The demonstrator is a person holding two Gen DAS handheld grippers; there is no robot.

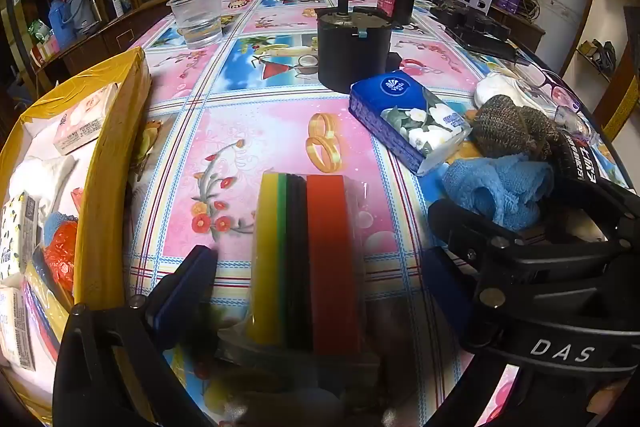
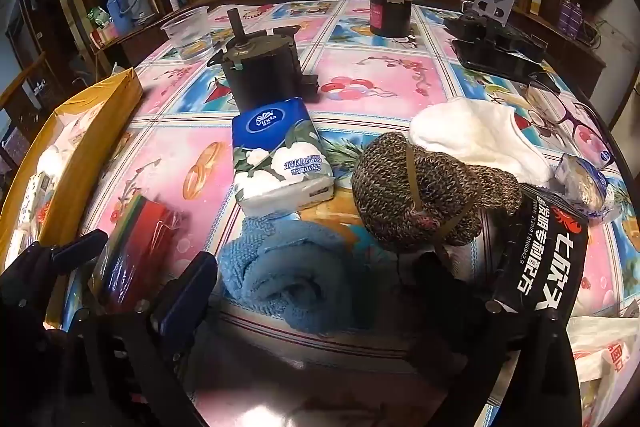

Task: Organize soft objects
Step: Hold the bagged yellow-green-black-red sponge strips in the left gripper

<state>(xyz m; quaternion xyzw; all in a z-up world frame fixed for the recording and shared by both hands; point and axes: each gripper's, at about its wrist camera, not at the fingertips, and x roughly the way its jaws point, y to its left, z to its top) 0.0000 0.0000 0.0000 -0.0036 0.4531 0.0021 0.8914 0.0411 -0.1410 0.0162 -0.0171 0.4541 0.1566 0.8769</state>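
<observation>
Both of my tools hang over the bench, tilted downward. Left hand-held gripper (image 1: pixel 320 267) stands wide, its fingers on either side of the sponge pack (image 1: pixel 308 259), a wrapped stack of yellow, green, black and red layers lying flat on the bench (image 1: pixel 280 115); the pads do not press on it. To its left sits the yellow box (image 1: pixel 108 163), already holding tissue packs, a white cloth and something orange.

Right hand-held gripper (image 2: pixel 320 275) is wide too, with the rolled blue towel (image 2: pixel 292 275) lying between its fingers, untouched as far as I can tell. Just beyond the towel lies the Vinda tissue pack (image 2: pixel 280 155), and to the right of that the brown knit bundle (image 2: pixel 420 195), bound with a band. Behind the bundle rests a white cloth (image 2: pixel 472 135), with glasses (image 2: pixel 560 115) near it. A black sachet (image 2: pixel 544 259) with white lettering lies beside my right finger, touching the bundle.

Farther back on the bench stand a black cylinder (image 2: pixel 260 75), a clear cup (image 2: pixel 188 35) and a dark jar (image 2: pixel 390 11).
</observation>
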